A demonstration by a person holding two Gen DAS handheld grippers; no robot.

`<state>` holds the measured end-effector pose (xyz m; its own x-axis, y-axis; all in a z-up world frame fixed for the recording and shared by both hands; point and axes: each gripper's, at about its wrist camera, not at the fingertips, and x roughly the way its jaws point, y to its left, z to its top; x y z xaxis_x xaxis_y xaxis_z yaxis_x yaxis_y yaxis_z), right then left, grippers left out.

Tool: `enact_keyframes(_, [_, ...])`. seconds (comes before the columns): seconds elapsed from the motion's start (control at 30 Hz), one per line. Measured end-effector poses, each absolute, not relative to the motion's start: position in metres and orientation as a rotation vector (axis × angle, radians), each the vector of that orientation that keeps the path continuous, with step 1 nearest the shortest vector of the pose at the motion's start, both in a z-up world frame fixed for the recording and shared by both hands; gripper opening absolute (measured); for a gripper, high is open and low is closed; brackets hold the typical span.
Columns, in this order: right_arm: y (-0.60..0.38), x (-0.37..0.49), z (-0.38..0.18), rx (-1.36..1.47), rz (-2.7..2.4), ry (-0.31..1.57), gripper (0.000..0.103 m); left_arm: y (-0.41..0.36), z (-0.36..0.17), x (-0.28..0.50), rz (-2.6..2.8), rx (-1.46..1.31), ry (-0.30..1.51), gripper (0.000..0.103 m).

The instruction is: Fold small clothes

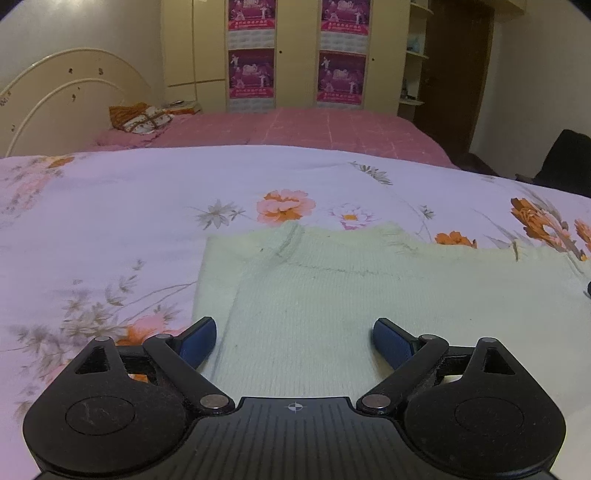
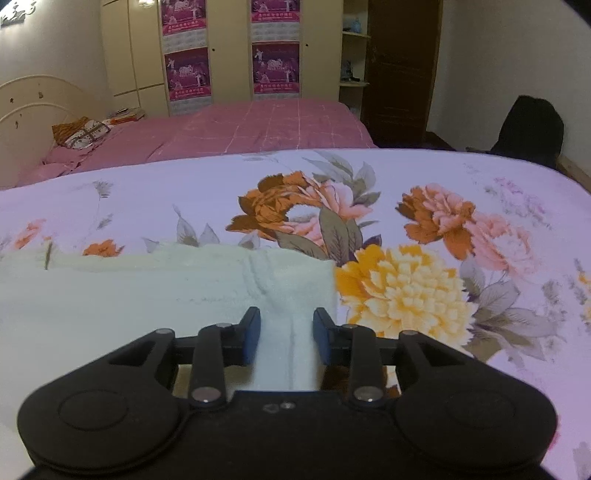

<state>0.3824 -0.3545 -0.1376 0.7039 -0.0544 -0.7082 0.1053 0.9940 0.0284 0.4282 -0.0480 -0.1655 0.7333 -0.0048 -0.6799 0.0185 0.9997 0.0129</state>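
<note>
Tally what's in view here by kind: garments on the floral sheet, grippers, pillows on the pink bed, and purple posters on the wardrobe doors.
Pale green knit garment: 1
Grippers: 2, left gripper and right gripper
Patterned pillow: 1
Purple posters: 4
Total: 8

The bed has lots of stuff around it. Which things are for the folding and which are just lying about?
For the folding:
- pale green knitted garment
- left gripper, jaws wide open above it
- right gripper, garment's edge between its jaws
- flowered sheet underneath

Just lying about:
- patterned pillow
- pink bedspread
- purple posters
- dark chair
</note>
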Motion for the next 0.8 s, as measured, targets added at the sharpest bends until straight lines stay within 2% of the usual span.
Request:
enact_keyframes(0.23, [-0.320, 0.355, -0.112, 0.096, 0.044, 0.733, 0.031, -0.062, -0.145, 0.396, -0.085, 0.041, 0.729, 0.091])
enact_keyframes(0.43, [-0.285, 0.337, -0.127, 0.042, 0.101, 0.788, 0.031, -0.063, -0.165, 0.382, -0.096, 0.108, 0.756, 0.092])
enact_keyframes(0.53, [-0.283, 0.330, -0.137, -0.006, 0.087, 0.800, 0.032, -0.056, -0.169, 0.377, -0.085, 0.131, 0.744, 0.103])
enact_keyframes(0.8, [-0.316, 0.326, -0.138, -0.008, -0.037, 0.803, 0.029, -0.032, -0.173, 0.376, -0.080, 0.056, 0.783, 0.103])
